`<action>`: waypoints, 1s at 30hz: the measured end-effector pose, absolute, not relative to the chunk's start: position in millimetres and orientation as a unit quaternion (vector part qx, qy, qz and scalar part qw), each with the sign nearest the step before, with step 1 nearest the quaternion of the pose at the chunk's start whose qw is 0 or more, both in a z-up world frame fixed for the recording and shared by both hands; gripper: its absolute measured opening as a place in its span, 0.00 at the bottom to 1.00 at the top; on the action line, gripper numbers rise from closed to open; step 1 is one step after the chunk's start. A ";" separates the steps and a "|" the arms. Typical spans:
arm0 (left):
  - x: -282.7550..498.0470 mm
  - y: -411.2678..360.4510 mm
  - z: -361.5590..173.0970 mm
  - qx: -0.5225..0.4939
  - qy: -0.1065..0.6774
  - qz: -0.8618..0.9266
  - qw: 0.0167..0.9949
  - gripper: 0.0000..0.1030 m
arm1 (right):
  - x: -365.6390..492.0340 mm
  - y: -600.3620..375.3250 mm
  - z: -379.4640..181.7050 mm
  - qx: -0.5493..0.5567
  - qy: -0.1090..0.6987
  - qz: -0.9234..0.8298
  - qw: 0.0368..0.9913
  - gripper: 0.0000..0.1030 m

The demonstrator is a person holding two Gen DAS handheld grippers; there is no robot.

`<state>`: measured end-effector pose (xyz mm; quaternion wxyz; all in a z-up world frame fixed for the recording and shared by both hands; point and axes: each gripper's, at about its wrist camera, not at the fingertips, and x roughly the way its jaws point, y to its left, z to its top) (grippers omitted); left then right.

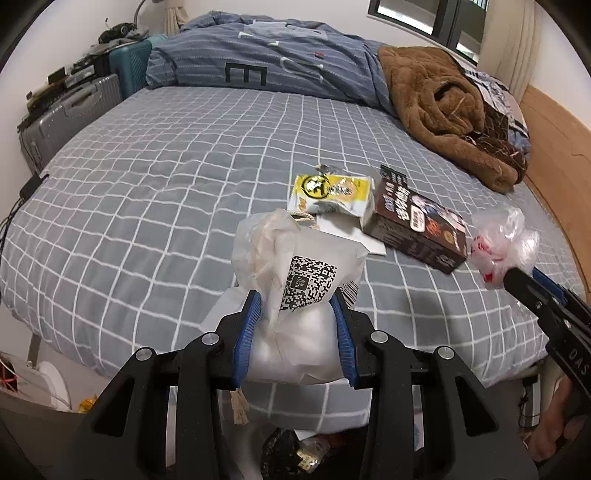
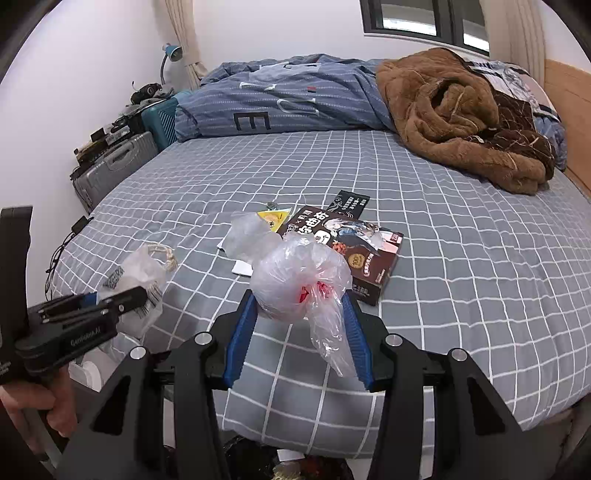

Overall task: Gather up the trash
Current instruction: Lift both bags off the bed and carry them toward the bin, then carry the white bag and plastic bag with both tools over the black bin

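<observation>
Both tools share one build: the left gripper (image 1: pixel 297 302) shows black angular link arms, round silver screws at each pivot, and ribbed blue pads (image 1: pixel 248 332) lining its fingers. The right gripper (image 2: pixel 299 299) matches it, black frame, silver screws, blue pads (image 2: pixel 240 339). White lettering runs along each black body. A bare hand (image 2: pixel 55 402) grips one handle.

I see a bed (image 1: pixel 155 177) under a grey sheet checked with white lines. Across its far end lies a rumpled blue striped duvet (image 1: pixel 266 62), and beside that, toward the wooden headboard (image 1: pixel 554 122), a brown fleece blanket (image 1: pixel 436 96) in a heap. Along the wall stand a grey suitcase (image 1: pixel 70 118) and a teal one (image 1: pixel 129 66) with clutter on top. A window (image 2: pixel 424 18) sits above.
</observation>
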<state>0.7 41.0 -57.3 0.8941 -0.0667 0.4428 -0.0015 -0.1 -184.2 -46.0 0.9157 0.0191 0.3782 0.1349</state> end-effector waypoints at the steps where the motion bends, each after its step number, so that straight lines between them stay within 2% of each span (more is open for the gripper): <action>1: -2.1 39.9 -57.6 -0.067 0.444 -0.003 0.894 0.37 | -2.9 -184.2 -46.0 0.019 0.378 0.135 0.916 0.44; 30: -108.6 13.6 -78.8 -0.074 0.466 -0.028 0.881 0.36 | -86.5 -191.8 -57.0 0.020 0.400 0.132 0.907 0.44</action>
